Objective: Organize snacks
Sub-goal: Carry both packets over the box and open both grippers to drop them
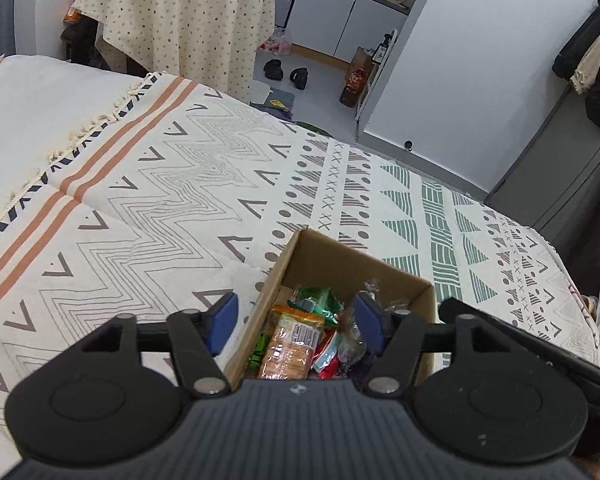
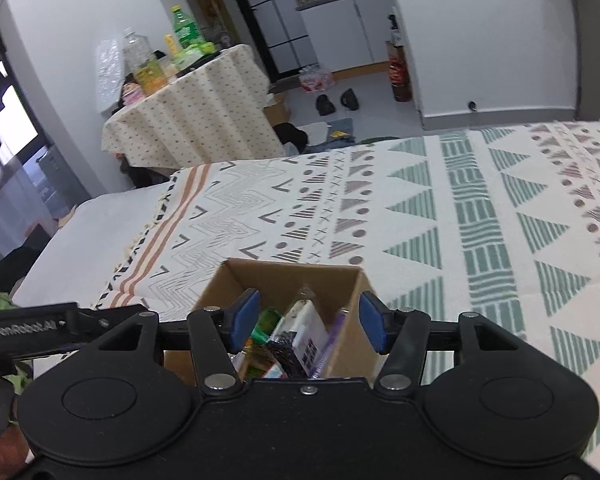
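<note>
A brown cardboard box (image 1: 340, 258) sits on a patterned blanket and holds several wrapped snacks. In the left wrist view I see a biscuit pack (image 1: 290, 350), a green packet (image 1: 320, 298) and a red packet (image 1: 327, 354) inside. My left gripper (image 1: 296, 322) hovers open above the box, nothing between its blue pads. The right wrist view shows the same box (image 2: 288, 280) from another side, with a white and purple packet (image 2: 312, 340) and a green packet (image 2: 266, 322) in it. My right gripper (image 2: 308, 324) is open over the box and empty.
The patterned blanket (image 1: 172, 208) covers a bed and stretches far to the left and right of the box. Beyond the bed stands a round table (image 2: 192, 120) with a dotted cloth and bottles. Shoes (image 1: 286, 72) lie on the floor. The other gripper's black body (image 2: 32, 330) shows at the left.
</note>
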Demonstrator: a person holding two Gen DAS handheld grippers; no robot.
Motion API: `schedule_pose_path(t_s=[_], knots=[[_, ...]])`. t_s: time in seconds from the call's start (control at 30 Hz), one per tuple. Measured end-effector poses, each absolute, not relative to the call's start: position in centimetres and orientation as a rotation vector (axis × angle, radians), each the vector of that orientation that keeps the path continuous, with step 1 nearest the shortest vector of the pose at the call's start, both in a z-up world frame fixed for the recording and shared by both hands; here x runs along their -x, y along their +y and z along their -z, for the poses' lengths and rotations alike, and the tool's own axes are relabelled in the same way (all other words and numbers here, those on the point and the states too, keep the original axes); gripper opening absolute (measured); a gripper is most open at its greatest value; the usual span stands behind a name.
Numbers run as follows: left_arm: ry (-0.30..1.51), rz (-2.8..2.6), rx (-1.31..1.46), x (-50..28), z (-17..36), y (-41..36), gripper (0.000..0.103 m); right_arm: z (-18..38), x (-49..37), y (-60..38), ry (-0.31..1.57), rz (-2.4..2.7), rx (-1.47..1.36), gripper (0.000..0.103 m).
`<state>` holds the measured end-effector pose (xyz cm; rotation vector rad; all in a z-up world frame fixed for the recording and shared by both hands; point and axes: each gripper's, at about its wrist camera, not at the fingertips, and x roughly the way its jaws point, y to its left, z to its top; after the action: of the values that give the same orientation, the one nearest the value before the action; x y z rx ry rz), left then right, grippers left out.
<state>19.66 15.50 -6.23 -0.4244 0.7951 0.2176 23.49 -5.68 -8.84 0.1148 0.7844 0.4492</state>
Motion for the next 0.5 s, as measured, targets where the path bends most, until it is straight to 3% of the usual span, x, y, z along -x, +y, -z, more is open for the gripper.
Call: schedule_pose_path(t_s=[0.13,0.5], knots=[[0.796,-0.209,0.419,-19.7,5.4,15.4,0.078,8.1,-22.8,-6.9,0.788,-0.418,-0.117,0.055],[0.843,-0.163,0.347,-18.7,3.7,13.8,0.091,5.8,-20.8,-8.2,0.787,-0.424,-0.129,0.063]])
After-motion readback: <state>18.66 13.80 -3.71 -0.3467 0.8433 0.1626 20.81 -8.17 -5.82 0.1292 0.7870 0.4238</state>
